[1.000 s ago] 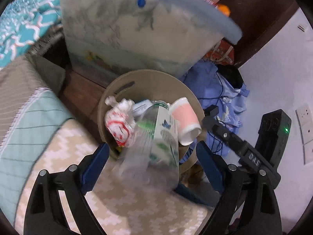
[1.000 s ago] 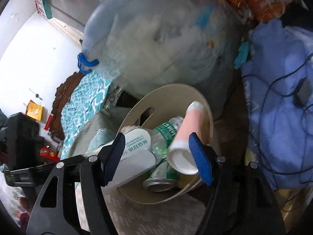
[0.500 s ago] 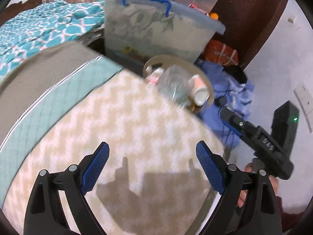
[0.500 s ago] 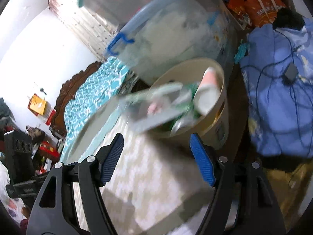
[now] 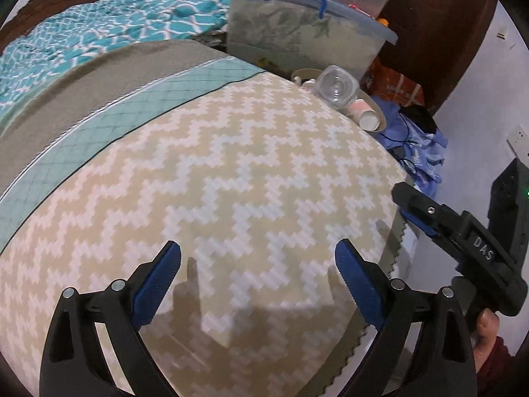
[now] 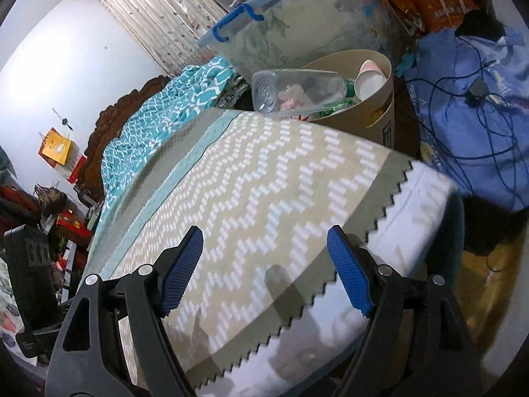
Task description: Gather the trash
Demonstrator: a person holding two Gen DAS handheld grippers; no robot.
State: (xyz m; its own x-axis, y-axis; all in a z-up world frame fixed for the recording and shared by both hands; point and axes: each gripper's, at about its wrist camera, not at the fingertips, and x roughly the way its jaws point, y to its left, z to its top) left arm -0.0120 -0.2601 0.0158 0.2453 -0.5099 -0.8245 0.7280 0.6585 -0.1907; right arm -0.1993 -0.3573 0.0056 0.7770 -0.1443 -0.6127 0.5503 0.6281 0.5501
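With both grippers spread and holding nothing, bin looks overstuffed
That clear plastic bottle [image 6: 297,91] lies across the round beige trash bin [image 6: 380,112] beyond the zigzag-patterned cloth's [image 6: 264,198] far edge; any nudge could tip it out.

Beige and white zigzags are being shown on the surface [image 5: 231,172].
Teal lattice is being displayed by the bedspread [image 5: 109,23]; blue is being worn by the fingers [image 6: 347,268].

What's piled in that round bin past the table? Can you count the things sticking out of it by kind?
In the bin, as far as the right-hand view shows:
Clear plastic bottle: 1
Pink paper cup: 1
Green-labelled bottle: 1, mostly hidden
Crumpled wrapper, seen through the clear bottle: 1
Total: 4 visible; more may lie underneath.
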